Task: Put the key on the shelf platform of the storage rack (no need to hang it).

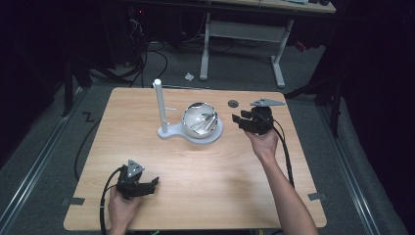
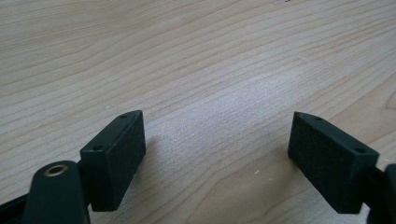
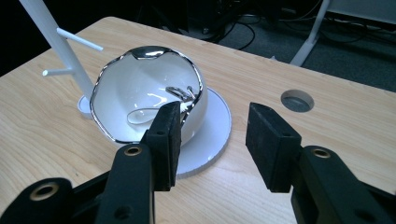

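Close to the person, the left tool (image 1: 152,182) rests low over the bare wooden bench (image 1: 205,196), jaws apart. Farther off, the right tool (image 3: 212,140) stands open just beside a silver-rimmed white bowl (image 3: 140,100) on its white stand (image 3: 212,126).

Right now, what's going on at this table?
A person sits at a wooden table with a two-jaw tool in each hand. The right tool is held open beside a shiny white bowl, which sits on a white round base with an upright post. Something metallic lies inside the bowl. The left tool is open near the table's near edge, holding nothing.
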{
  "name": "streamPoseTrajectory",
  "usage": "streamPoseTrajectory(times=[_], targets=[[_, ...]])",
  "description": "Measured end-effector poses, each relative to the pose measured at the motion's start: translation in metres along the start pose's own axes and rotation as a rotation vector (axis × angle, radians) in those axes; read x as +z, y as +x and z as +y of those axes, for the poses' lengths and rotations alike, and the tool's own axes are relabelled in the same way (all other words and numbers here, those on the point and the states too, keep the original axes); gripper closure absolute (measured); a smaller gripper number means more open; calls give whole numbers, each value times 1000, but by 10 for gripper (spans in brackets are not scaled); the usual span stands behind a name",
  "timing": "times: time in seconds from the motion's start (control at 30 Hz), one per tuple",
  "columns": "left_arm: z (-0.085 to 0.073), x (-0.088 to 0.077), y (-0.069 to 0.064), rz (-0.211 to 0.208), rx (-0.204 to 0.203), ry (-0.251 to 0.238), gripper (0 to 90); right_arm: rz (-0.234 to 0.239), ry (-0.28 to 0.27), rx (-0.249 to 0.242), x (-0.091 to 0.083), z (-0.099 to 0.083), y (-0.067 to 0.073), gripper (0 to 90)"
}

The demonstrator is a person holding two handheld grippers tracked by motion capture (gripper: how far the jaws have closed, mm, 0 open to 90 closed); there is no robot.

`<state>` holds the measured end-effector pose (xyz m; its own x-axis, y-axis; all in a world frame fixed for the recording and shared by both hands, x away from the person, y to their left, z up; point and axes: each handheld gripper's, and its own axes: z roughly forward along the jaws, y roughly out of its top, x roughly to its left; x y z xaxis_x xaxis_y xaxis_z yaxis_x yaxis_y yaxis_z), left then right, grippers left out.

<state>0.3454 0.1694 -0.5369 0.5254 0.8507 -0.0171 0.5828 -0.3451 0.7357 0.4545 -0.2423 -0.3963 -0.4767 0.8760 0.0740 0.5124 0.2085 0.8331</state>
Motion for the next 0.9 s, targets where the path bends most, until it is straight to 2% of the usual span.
streamPoseTrajectory(times=[0.47, 0.8, 0.9], targets=[[0, 0, 0, 1, 0, 0, 195, 1, 7, 35, -24, -25, -16, 552], [0, 0, 0, 1, 0, 0, 195, 1, -4, 18, -41, -27, -14, 552], [0, 0, 0, 1, 0, 0, 195, 6, -13, 30, -48, -29, -14, 552]])
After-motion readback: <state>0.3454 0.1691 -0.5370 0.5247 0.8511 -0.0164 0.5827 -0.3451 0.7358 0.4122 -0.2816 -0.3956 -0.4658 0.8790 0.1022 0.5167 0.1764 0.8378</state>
